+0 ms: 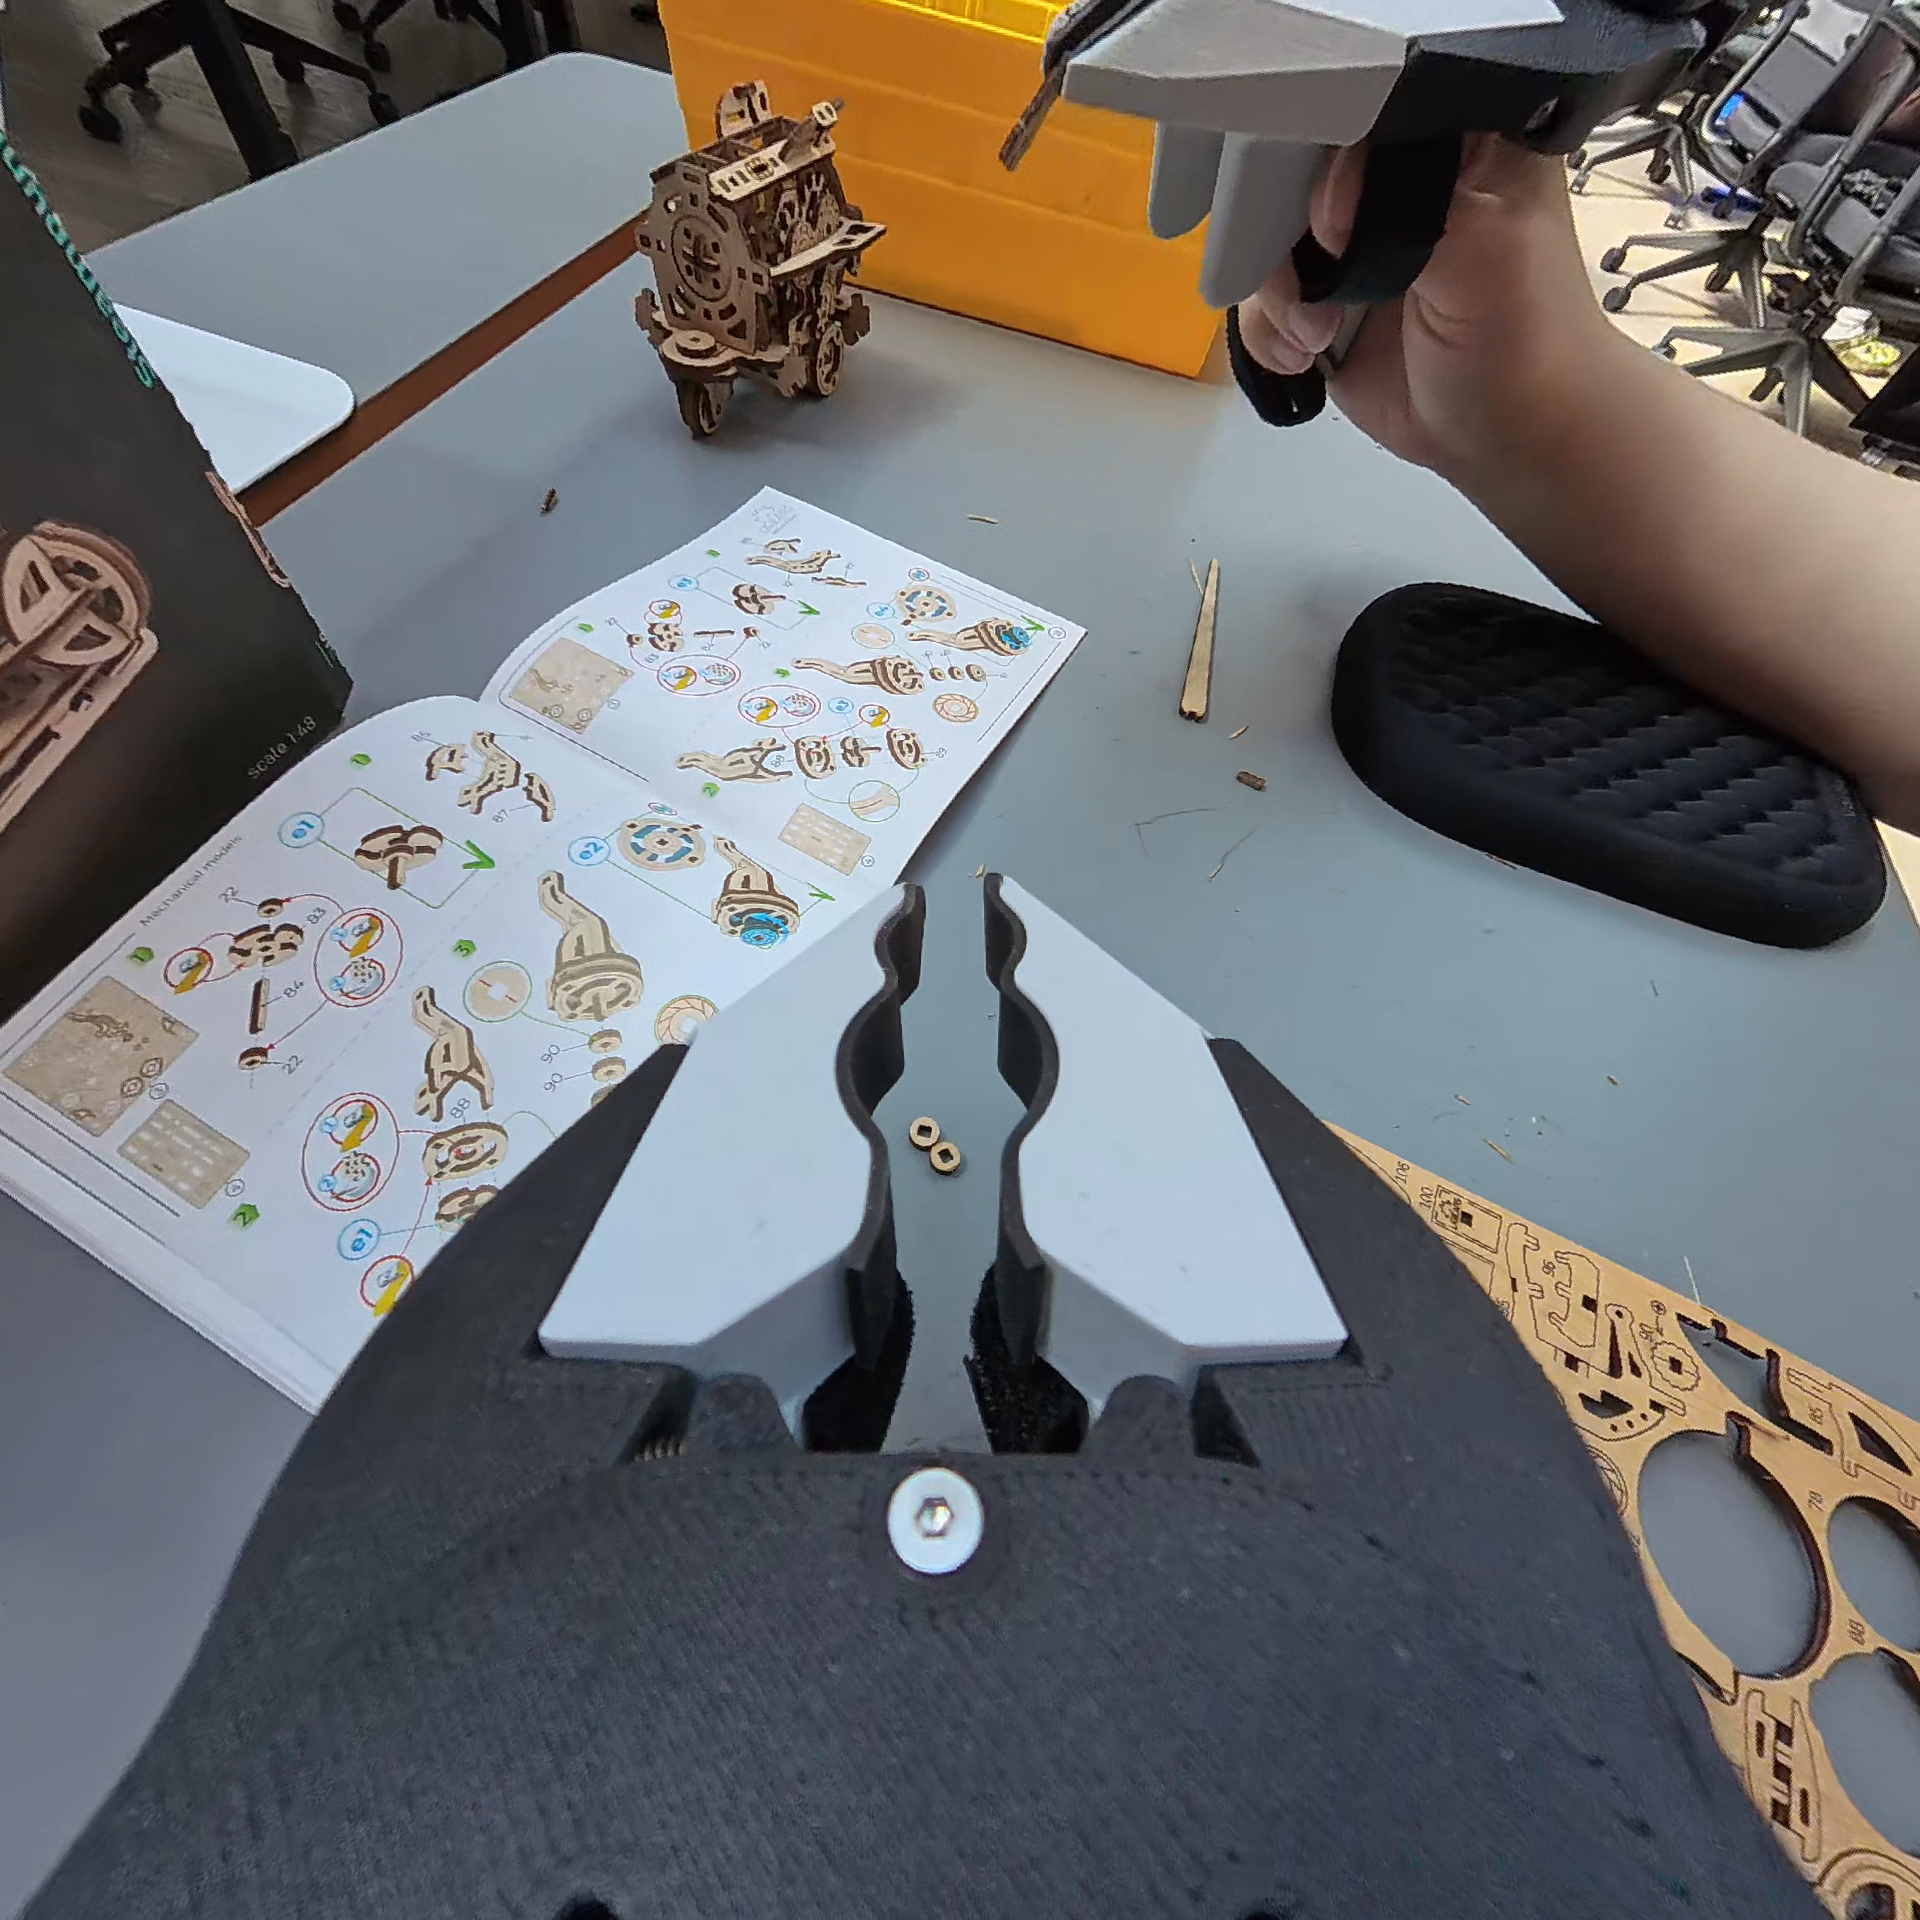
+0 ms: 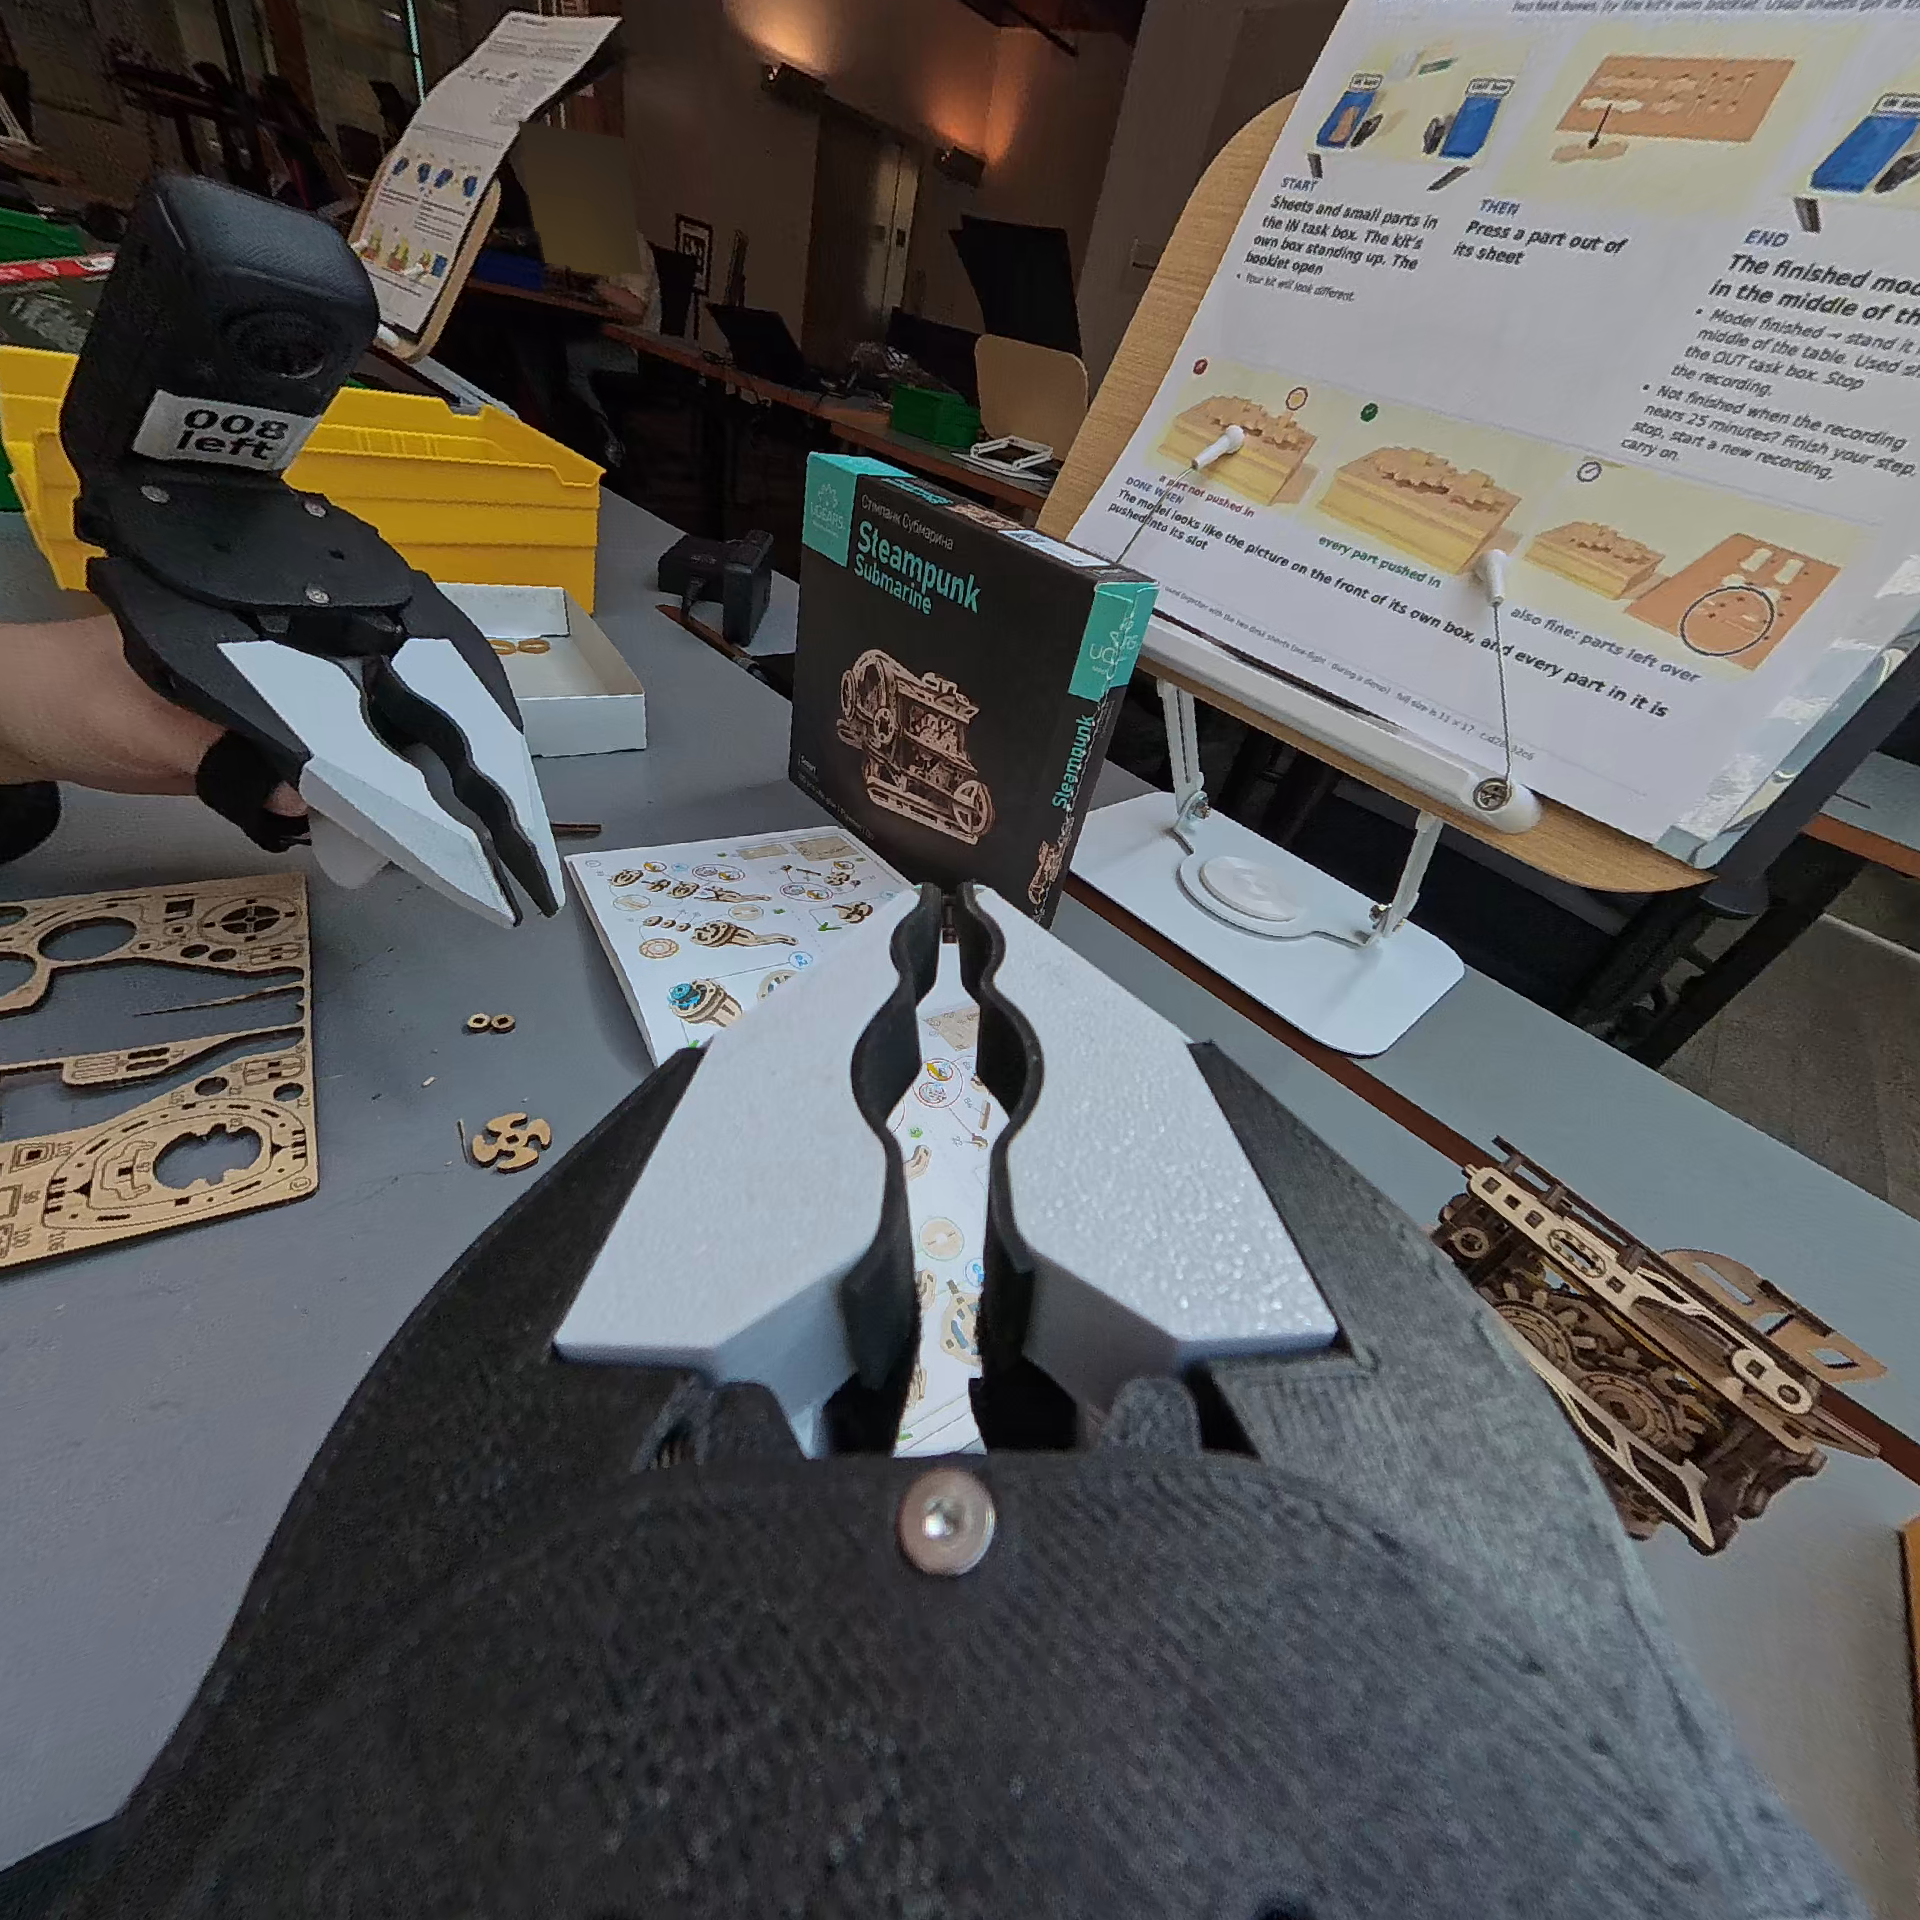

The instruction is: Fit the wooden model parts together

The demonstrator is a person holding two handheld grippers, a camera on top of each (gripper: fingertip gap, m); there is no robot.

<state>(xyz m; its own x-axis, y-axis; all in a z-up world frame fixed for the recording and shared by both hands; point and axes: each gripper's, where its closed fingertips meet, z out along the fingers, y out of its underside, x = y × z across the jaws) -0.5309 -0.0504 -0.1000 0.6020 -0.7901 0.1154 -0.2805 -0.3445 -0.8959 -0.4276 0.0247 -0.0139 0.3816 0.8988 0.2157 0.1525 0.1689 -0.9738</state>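
Observation:
My left gripper [image 1: 951, 899] hovers low over the grey table [image 1: 1351, 1039], its jaws a narrow gap apart and empty. Two small wooden rings [image 1: 935, 1143] lie on the table right under it, seen between its fingers. My right gripper [image 2: 948, 899] is shut on a thin dark wooden stick [image 1: 1027, 123] and is held high in the air [image 1: 1060, 57], above the booklet. The partly built wooden model [image 1: 748, 249] stands at the far side of the table, to the right in the right wrist view [image 2: 1631, 1371]. A cut-out parts sheet [image 2: 156, 1060] lies flat beside the left gripper [image 2: 525, 899].
An open instruction booklet [image 1: 520, 883], the kit box [image 2: 966, 696] standing upright, a yellow bin [image 1: 935, 156], a black wrist pad [image 1: 1600, 769], a loose wooden strip [image 1: 1200, 644], a small wooden rotor part [image 2: 509, 1141], a white tray [image 2: 582, 675] and a document stand [image 2: 1455, 416]. Measured from the fingertips, the partly built wooden model [image 1: 748, 249] is 20 cm or so from the right gripper and 30 cm from the left.

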